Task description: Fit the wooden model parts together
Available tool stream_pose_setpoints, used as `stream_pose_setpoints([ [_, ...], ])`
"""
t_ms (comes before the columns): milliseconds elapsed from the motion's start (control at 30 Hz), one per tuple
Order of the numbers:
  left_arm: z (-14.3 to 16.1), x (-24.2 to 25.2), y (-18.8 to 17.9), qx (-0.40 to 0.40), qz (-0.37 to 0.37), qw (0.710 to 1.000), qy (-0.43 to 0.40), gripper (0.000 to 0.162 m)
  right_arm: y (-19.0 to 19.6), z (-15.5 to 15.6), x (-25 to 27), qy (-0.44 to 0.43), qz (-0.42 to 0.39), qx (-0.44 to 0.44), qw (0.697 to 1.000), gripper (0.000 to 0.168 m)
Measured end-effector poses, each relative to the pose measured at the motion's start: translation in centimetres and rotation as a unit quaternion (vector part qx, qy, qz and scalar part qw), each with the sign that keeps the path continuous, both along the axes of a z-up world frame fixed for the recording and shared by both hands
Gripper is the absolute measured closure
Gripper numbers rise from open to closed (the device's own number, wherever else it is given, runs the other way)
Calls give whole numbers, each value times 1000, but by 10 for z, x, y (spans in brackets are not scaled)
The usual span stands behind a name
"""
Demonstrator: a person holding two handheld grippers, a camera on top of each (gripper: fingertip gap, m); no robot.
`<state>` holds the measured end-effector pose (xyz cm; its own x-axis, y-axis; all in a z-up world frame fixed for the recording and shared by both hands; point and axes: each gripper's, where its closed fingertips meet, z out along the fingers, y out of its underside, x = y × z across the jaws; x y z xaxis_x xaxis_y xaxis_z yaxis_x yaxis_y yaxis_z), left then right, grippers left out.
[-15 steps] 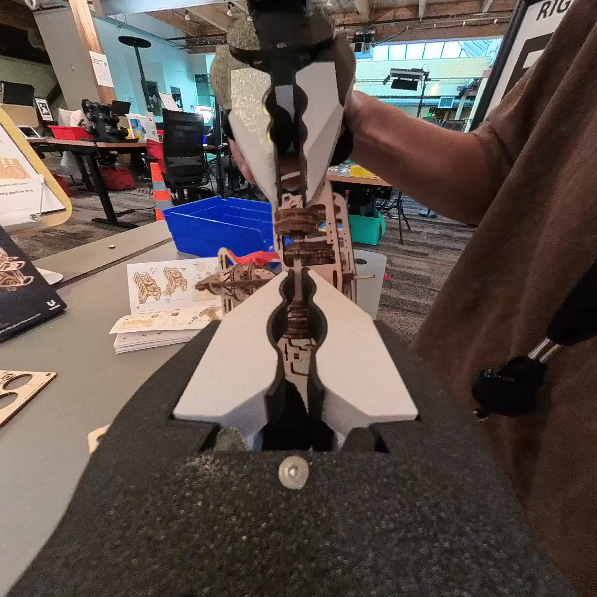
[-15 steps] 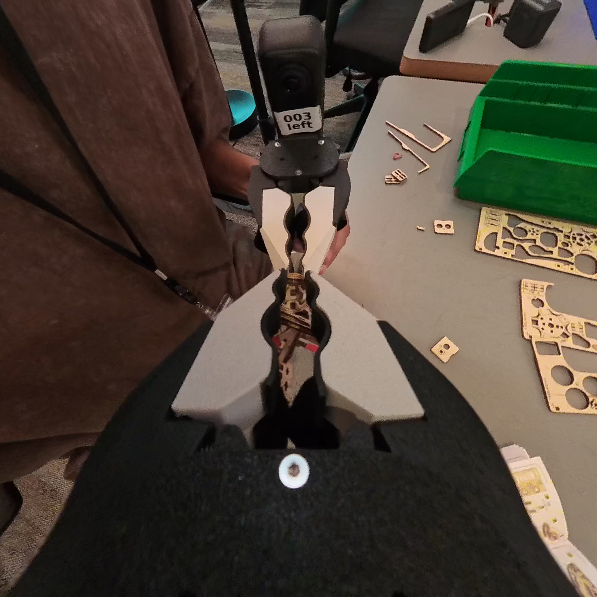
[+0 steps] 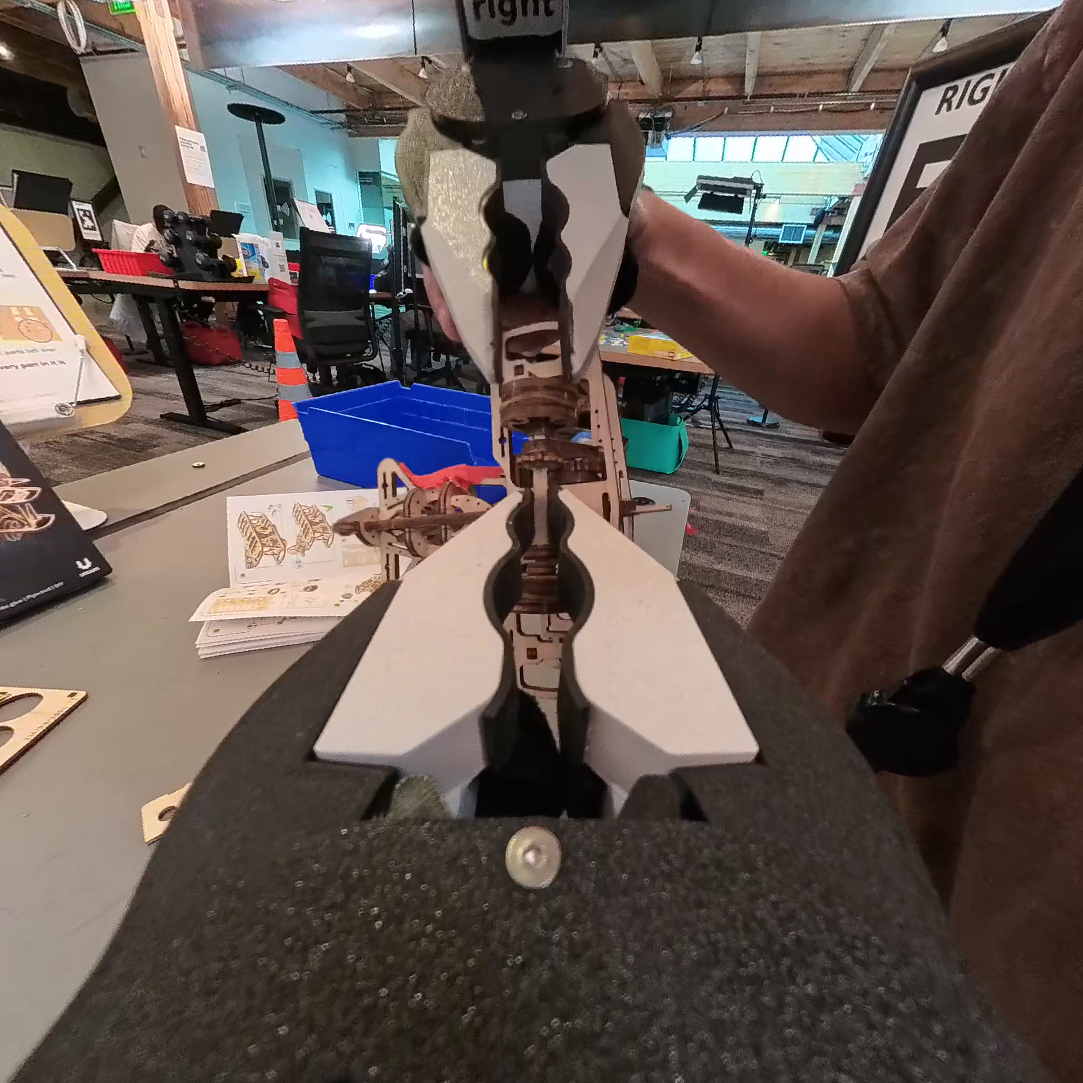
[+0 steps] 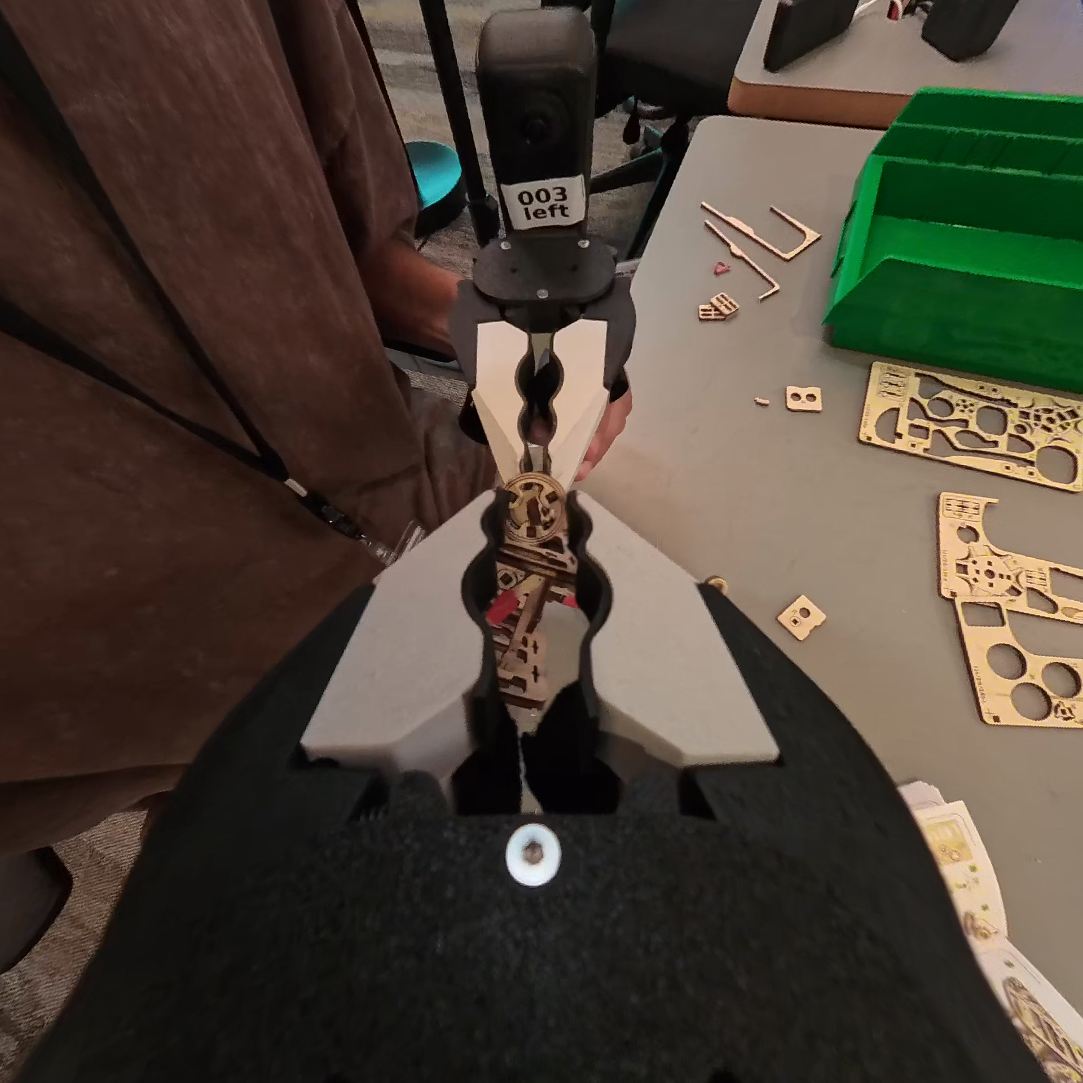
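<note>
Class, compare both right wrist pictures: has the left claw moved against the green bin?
No. The left claw, shut on the wooden model, keeps the same place left of the green bin's near corner; no clear shift either way.

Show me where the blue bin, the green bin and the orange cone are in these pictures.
blue bin (image 3: 375,439): left wrist view, on its front wall.
green bin (image 4: 961,305): right wrist view, on its near sloped wall.
orange cone (image 3: 288,369): left wrist view, on its striped side, on the floor behind the table.
</note>
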<state>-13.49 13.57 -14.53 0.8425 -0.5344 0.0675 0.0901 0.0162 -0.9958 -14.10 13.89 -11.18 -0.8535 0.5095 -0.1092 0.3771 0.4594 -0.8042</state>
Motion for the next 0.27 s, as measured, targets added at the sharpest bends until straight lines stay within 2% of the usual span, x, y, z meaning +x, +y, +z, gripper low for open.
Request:
stream_pose_setpoints([
  [33,0,0,0,1,1,1000,0,161,0,1,0,2,-2,0,1000,149],
  [133,1,-1,0,3,3,1000,-1,161,1,6,1,5,-11,13,1000,150],
  [267,-2,-2,1,0,9,1000,11,161,10,3,-1,6,-37,94,995,154],
])
